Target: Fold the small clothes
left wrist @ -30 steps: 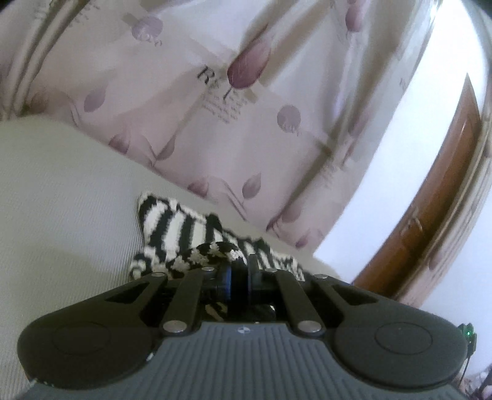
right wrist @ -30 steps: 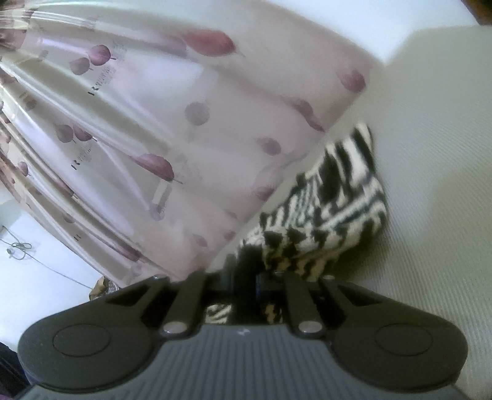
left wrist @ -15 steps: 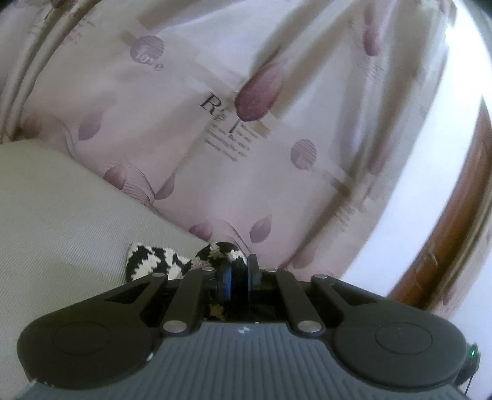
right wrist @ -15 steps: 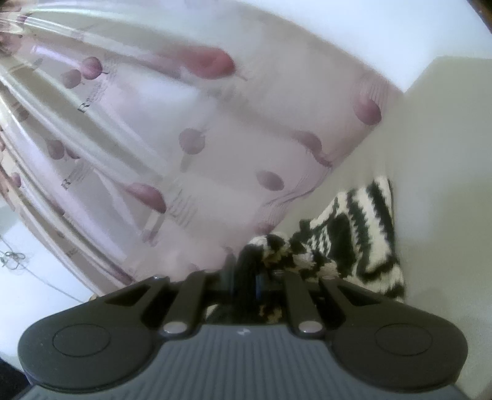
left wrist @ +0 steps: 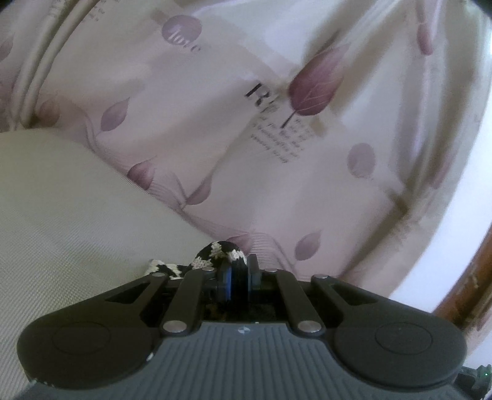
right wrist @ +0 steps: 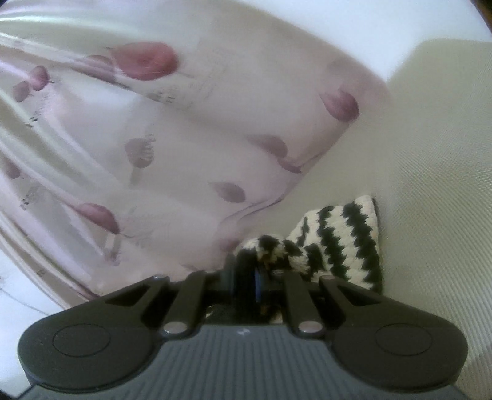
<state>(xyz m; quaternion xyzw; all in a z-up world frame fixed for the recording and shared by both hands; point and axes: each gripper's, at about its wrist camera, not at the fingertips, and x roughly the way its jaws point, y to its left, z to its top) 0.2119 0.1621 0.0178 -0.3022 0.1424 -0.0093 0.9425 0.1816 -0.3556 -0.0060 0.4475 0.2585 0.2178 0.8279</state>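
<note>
- Left wrist view: the left gripper [left wrist: 238,274] has its jaws clenched on a bunched edge of the black-and-white knitted garment [left wrist: 220,254], which humps up just above the fingertips at about 12 o'clock from the gripper body.
- A further scrap of the same knit pokes out at about 10 o'clock from the jaws, lying against the beige woven surface [left wrist: 67,209] (a fine ribbed weave) that fills the left half of the view.
- Behind, from 11 o'clock round to 2 o'clock, hangs a pale curtain [left wrist: 215,129] printed with mauve leaves and some dark lettering.
- At about 3 to 4 o'clock sits a strip of brown wooden door frame [left wrist: 467,295], beside a plain white wall [left wrist: 455,227].
- Right wrist view: the right gripper [right wrist: 247,277] is likewise clamped on the garment [right wrist: 341,243], a rolled bit of knit pinched between the jaws at 12 o'clock.
- From the pinch, the rest of the garment spreads toward 1 to 2 o'clock as a flat panel of zigzag black and cream stripes, resting on the beige surface [right wrist: 436,172].
- The garment's far corner points up toward 1 o'clock, close beside the hem of the curtain [right wrist: 172,147] (blurred here, its petals reddish), which covers the view from 9 o'clock to 12 o'clock.
- A white wall [right wrist: 338,27] shows at the top.
</note>
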